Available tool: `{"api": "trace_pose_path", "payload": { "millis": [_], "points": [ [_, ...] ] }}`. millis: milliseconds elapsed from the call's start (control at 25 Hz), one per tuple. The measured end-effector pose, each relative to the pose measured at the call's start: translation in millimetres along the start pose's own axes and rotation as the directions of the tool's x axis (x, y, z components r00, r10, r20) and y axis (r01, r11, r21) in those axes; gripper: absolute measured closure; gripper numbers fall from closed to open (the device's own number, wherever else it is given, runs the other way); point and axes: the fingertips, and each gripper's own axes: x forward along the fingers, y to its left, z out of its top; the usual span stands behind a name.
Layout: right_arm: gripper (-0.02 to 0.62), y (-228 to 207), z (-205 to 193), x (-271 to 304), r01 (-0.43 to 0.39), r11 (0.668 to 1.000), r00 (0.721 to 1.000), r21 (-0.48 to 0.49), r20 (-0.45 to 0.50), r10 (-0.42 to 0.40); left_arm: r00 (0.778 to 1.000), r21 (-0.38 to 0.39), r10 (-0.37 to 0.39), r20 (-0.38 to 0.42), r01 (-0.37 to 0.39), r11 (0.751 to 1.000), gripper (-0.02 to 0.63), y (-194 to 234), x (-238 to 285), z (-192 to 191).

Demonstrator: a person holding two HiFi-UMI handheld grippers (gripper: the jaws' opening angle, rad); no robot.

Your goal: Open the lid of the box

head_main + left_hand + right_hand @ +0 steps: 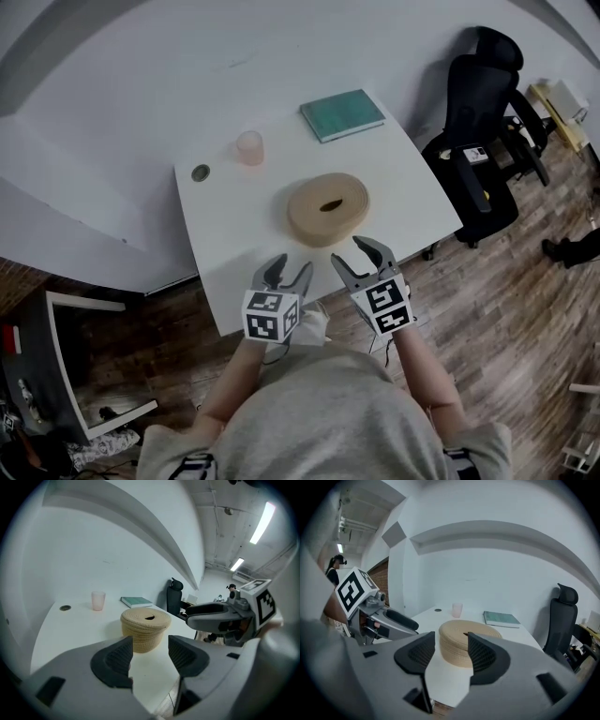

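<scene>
Box (309,225) upright, round, closed; lid slot (330,204) left-to-right.

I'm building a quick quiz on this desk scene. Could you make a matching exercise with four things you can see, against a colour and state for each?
Things:
1. woven box
2. cup
3. book
4. office chair

Descriptions:
A. black
B. teal, lying flat
C. pale pink, upright
D. tan, closed

Pairs: 1-D, 2-C, 3-B, 4-A

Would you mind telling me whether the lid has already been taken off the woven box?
No, the lid sits closed on the woven box, with no gap showing between them.
</scene>
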Motion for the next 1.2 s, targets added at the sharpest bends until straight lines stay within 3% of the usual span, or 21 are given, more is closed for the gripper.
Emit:
{"api": "trace_pose_path", "payload": {
  "millis": [240,560,920,1200],
  "points": [
    [0.379,-5,-12,28,-0.044,0.994,0.995,-0.1,-0.089,0.035,0.999,0.005,-0.001,-0.05,0.001,1.0,0.387,12,32,-7],
    [0.388,-5,-22,56,-0.127,0.949,0.976,-0.287,-0.206,0.068,0.994,0.004,-0.006,-0.108,0.006,1.0,0.37,23,64,-17],
    [0.396,-6,-34,77,-0.199,0.874,0.952,-0.444,-0.3,0.065,0.986,0.016,0.012,-0.166,-0.01,1.0,0.357,33,88,-29],
    [0.433,-3,-38,89,-0.287,0.794,0.926,-0.536,-0.368,0.086,0.981,0.027,0.014,-0.195,-0.009,1.0,0.356,41,101,-33]
  ]
}}
